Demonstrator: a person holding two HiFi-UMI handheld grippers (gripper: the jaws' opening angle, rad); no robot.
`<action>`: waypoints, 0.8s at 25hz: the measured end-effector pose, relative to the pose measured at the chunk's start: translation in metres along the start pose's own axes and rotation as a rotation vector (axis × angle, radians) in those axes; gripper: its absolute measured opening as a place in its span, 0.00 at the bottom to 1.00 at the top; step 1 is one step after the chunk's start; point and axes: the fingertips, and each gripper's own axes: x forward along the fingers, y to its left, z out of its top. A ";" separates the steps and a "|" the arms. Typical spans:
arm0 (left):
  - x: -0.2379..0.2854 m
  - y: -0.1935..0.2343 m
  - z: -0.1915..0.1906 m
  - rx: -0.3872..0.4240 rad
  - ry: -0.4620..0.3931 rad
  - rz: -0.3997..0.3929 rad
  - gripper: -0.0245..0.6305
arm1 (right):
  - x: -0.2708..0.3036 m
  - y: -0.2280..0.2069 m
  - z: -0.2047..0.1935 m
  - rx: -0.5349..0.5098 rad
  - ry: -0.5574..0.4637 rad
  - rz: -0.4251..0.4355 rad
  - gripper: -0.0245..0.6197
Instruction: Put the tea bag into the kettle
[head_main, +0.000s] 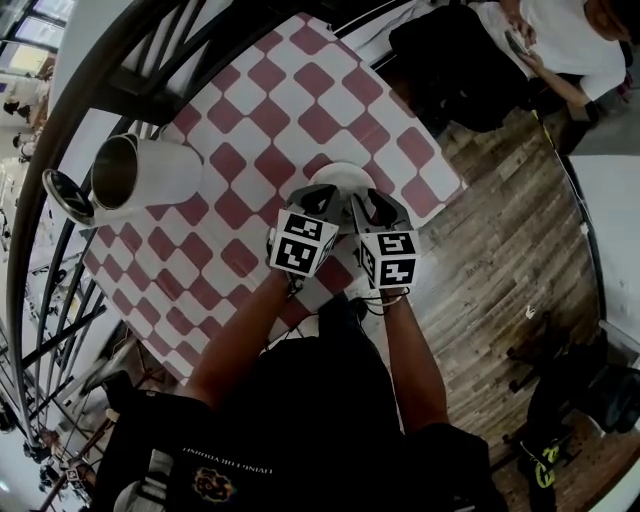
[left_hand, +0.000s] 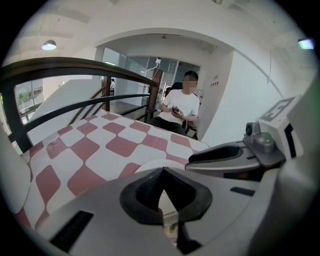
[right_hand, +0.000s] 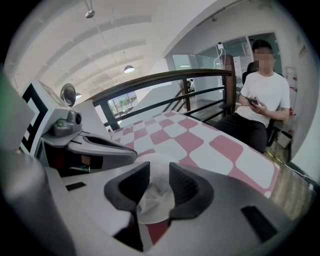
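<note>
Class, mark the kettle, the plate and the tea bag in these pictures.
kettle (head_main: 165, 170), head view, on its pale side wall.
plate (head_main: 338, 176), head view, on its bare far rim.
tea bag (right_hand: 152, 188), right gripper view, on its crinkled middle.

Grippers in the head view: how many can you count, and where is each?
2. The left gripper and the right gripper sit side by side over the white plate on the checked table. None appears hidden.

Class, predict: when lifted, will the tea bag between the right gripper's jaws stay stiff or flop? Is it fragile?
Probably floppy: the tea bag looks thin and crumpled between the jaws of the right gripper. Likely light, since its paper seems translucent. A hard squeeze might tear it.
</note>
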 end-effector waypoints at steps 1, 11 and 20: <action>0.001 0.001 0.000 -0.002 0.002 0.000 0.04 | 0.001 -0.001 -0.001 -0.001 0.005 -0.002 0.24; 0.010 0.005 -0.006 -0.002 0.033 0.001 0.04 | 0.013 -0.002 -0.010 -0.023 0.050 0.005 0.24; 0.013 0.009 -0.009 -0.007 0.036 0.001 0.04 | 0.020 -0.002 -0.019 -0.063 0.096 -0.020 0.15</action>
